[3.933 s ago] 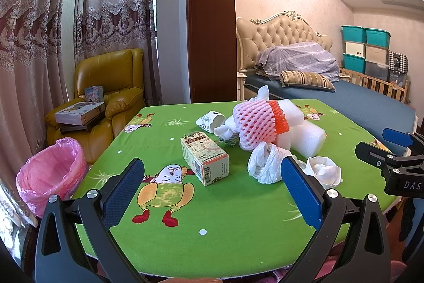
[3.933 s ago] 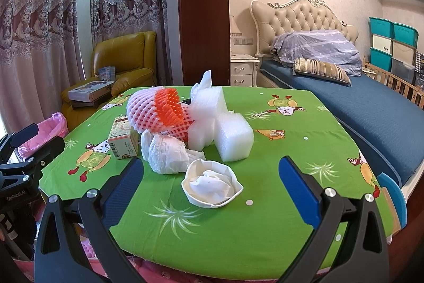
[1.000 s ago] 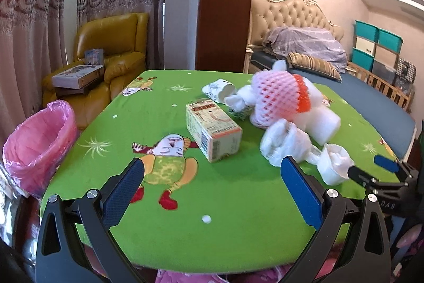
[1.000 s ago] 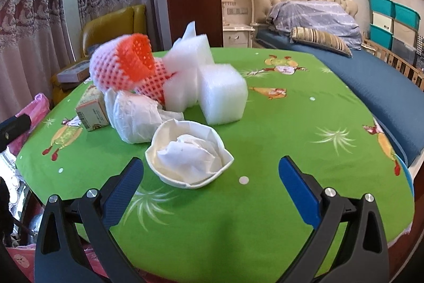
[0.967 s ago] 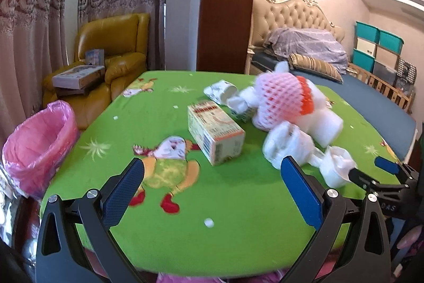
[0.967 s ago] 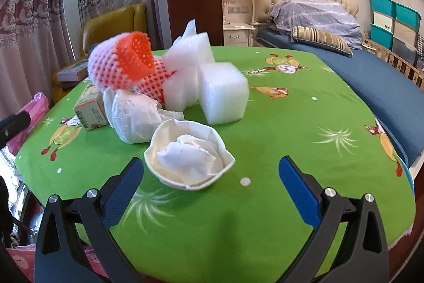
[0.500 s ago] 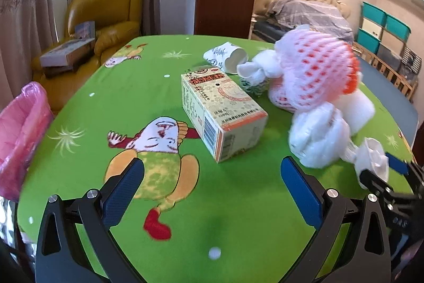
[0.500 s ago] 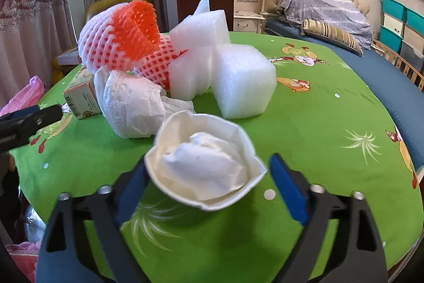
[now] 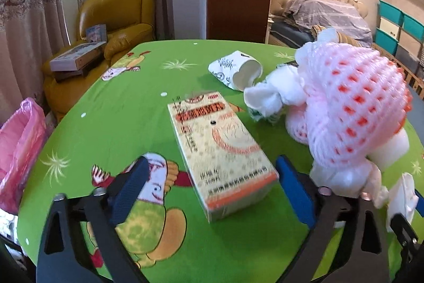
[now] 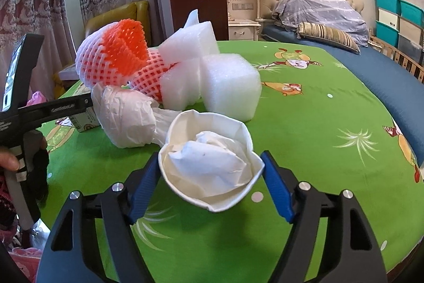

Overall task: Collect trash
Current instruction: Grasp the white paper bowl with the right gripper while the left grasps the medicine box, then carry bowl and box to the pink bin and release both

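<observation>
Our right gripper (image 10: 210,178) has its blue pads pressed on both sides of the crumpled paper bowl (image 10: 212,163) stuffed with tissue, so we should squeeze gently and lift straight up off the green tablecloth (image 10: 318,150). Our left gripper (image 9: 210,190) is spread wide around the near end of the medicine box (image 9: 220,153), not touching; we should centre it before closing, then carry both to the pink bin bag (image 9: 18,147). The box's red Chinese print is too blurred to read.

Black hand-held gripper (image 10: 210,171), blue pads (image 10: 278,186), silver screws.
</observation>
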Motion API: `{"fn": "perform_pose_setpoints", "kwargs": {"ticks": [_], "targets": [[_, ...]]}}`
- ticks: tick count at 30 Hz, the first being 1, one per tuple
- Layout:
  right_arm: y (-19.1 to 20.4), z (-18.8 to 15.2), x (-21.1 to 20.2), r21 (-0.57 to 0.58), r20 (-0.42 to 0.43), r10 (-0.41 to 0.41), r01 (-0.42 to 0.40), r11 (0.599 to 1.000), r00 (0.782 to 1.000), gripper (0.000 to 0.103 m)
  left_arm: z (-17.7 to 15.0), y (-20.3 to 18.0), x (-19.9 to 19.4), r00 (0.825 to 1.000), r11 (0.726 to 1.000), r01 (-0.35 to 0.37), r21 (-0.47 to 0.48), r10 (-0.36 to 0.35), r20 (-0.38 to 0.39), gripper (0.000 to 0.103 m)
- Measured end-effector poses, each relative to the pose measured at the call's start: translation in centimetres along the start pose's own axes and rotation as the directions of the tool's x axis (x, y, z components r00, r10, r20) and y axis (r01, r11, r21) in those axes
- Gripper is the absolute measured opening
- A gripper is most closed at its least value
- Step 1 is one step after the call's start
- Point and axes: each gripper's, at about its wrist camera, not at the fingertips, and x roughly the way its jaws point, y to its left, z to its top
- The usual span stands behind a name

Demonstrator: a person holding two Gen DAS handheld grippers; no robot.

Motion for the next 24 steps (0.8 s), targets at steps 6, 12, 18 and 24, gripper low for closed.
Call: {"fn": "perform_pose_setpoints", "kwargs": {"ticks": [6,12,18,24], "targets": [[-0.4,-0.1,-0.6,0.015,0.006,0.0,0.0,1.0,1.0,0.073,-0.4,0.9,-0.6,1.0,1.0,0.018,-0.002,-0.018,-0.006,0.056],[0.9,0.1,-1.5,-0.025,0.039,0.022,-0.021,0.999,0.999,0.073,-2.2,2.5,-3.8,0.998,0.999,-0.024,0.027,0.023,0.06,0.054],[3.4,0.4,-2.6,-0.092,0.068,0.043,-0.037,0.995,0.997,0.073,-3.7,4.5,-6.9,0.992,0.998,-0.037,0.041,0.032,0.122,0.054],[5.9,0.7,-3.5,-0.158,0.088,0.067,-0.053,0.986,0.994,0.073,-5.3,5.8,-8.9,0.987,0.999,-0.018,0.035,0.012,0.16,0.054]]}}
